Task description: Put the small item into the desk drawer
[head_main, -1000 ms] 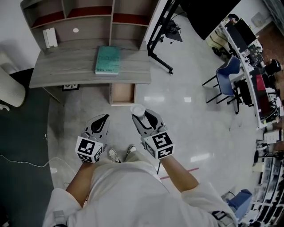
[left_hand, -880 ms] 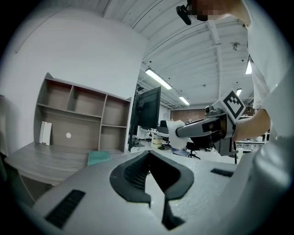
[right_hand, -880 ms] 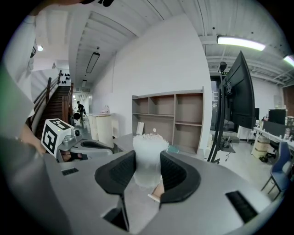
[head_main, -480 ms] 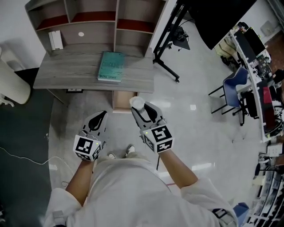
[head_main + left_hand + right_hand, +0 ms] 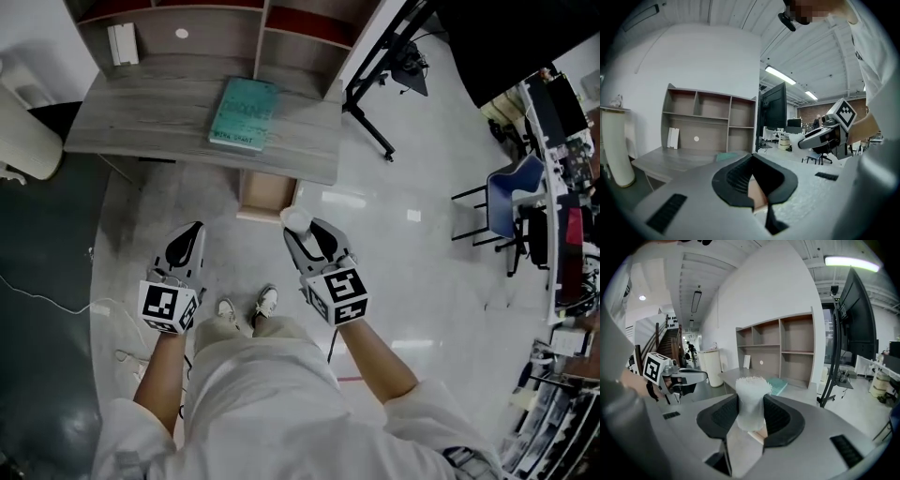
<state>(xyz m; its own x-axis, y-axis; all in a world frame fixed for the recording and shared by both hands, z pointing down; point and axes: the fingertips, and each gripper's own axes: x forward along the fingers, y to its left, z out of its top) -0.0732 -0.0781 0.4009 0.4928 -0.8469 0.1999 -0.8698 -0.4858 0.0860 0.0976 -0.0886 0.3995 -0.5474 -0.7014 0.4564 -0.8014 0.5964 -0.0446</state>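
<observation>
My right gripper (image 5: 302,232) is shut on a small white item (image 5: 296,220), a pale cup-like piece with a fuzzy top (image 5: 751,397), which stands upright between the black pads (image 5: 777,417). In the head view it hovers just before the front of the open wooden drawer (image 5: 262,195) under the grey desk (image 5: 150,127). My left gripper (image 5: 185,246) hangs left of the drawer, shut with nothing in it; its pads (image 5: 740,176) meet. In each gripper view the other gripper also shows: the right gripper (image 5: 811,138) and the left gripper (image 5: 686,376).
A teal book (image 5: 246,114) lies on the desk, below a shelf unit (image 5: 187,23) with a white box (image 5: 122,42). A white bin (image 5: 23,127) stands left. A black stand (image 5: 384,94) and office chairs (image 5: 511,211) are to the right. My shoes (image 5: 246,307) are below the grippers.
The view has swung, so the desk sits higher and more tilted. My left gripper has drifted left and up. The right gripper still holds the white item before the drawer.
</observation>
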